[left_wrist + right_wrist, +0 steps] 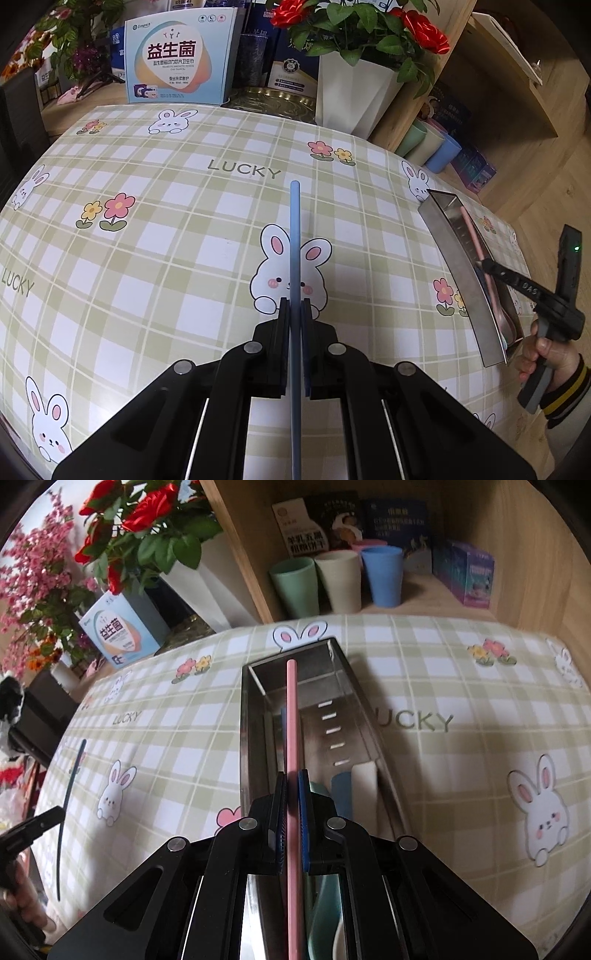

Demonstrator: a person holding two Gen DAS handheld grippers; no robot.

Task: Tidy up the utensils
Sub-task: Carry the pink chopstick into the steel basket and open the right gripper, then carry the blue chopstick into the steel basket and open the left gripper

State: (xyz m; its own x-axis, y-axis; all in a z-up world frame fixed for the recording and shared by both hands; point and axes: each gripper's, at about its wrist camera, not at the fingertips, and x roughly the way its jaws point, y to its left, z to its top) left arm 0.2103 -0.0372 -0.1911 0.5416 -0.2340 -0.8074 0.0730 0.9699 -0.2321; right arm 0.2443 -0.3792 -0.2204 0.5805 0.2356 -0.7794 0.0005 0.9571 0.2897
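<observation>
My left gripper (295, 304) is shut on a blue utensil handle (294, 236) that points away over the bunny tablecloth; the same utensil shows as a dark thin curve in the right wrist view (68, 805). My right gripper (292, 779) is shut on a pink utensil handle (292, 716) held over a long steel tray (251, 716). In the left wrist view the tray (458, 273) lies at the right, with the right gripper (484, 264) and pink utensil (471, 229) in it. Blue, white and green utensil ends (345, 794) lie in the tray.
The checked tablecloth (166, 258) covers the table. A white pot of red roses (354, 92) and a blue box (177, 55) stand at the far edge. Green, cream and blue cups (340, 579) stand on a wooden shelf behind the tray.
</observation>
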